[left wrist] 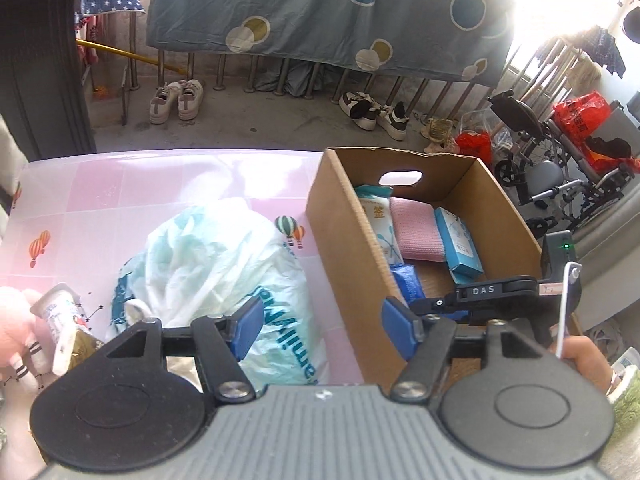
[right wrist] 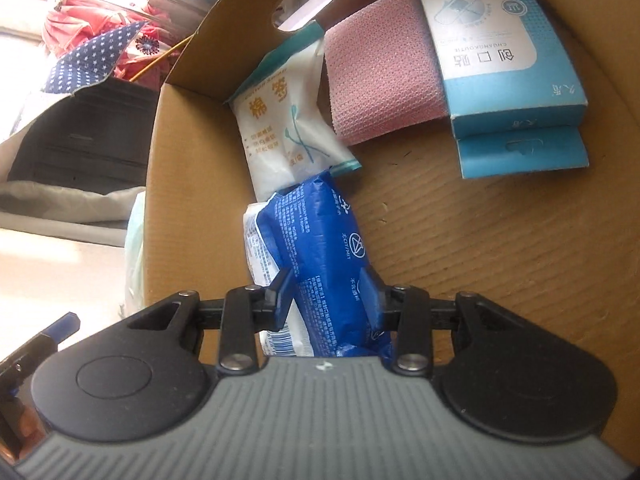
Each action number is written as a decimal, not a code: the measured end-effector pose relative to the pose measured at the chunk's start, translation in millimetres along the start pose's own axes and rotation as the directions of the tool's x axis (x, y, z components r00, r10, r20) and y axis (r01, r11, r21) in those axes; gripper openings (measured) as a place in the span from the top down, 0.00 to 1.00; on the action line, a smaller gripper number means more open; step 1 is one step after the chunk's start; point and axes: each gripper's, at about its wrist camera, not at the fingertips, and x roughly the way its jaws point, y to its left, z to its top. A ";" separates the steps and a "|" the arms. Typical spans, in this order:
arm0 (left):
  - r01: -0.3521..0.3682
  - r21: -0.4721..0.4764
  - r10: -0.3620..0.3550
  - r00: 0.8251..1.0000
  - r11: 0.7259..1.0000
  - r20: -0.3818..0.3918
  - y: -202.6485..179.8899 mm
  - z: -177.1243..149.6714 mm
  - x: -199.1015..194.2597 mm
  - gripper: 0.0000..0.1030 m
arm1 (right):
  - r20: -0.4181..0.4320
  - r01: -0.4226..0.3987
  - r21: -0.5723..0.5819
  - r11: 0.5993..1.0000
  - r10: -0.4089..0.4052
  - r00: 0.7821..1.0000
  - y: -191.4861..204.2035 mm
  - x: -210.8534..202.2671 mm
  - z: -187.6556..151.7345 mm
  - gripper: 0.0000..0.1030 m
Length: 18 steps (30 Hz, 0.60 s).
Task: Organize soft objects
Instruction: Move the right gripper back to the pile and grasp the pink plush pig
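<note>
An open cardboard box (left wrist: 344, 240) stands on the right of the pink table. My right gripper (right wrist: 327, 296) is down inside it, shut on a blue wipes pack (right wrist: 320, 232) that rests against the box's left wall. Further in lie a white cotton-swab pack (right wrist: 288, 120), a folded pink cloth (right wrist: 380, 80) and a blue plaster box (right wrist: 508, 60). My left gripper (left wrist: 323, 326) is open with nothing between its pads, above the box's near left wall and a crumpled white plastic bag (left wrist: 212, 260). The right gripper's black body (left wrist: 496, 292) shows over the box.
At the table's left edge lie a small white tube (left wrist: 60, 320) and something pale and striped (left wrist: 24, 360). The pink checked tablecloth (left wrist: 120, 184) stretches back. Beyond the table are shoes (left wrist: 176, 100), a hanging blue sheet (left wrist: 320, 12) and a wheelchair (left wrist: 560, 168).
</note>
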 end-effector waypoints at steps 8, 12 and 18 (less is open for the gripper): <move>-0.113 -0.076 0.121 0.986 0.991 0.111 78.2 -39.2 -65.1 0.28 | 0.093 0.038 -0.008 0.999 -0.037 0.995 9.1 -32.9 -4.2 0.58; -0.184 -0.121 0.204 0.963 0.975 0.177 118.8 -62.9 -107.5 0.23 | 0.176 -0.001 -0.026 1.000 0.005 0.984 23.8 -65.8 -13.1 0.56; -0.316 -0.204 0.359 0.905 0.927 0.229 165.3 -103.8 -159.8 0.21 | 0.227 -0.116 -0.113 0.987 0.139 0.964 69.9 -93.7 -35.5 0.52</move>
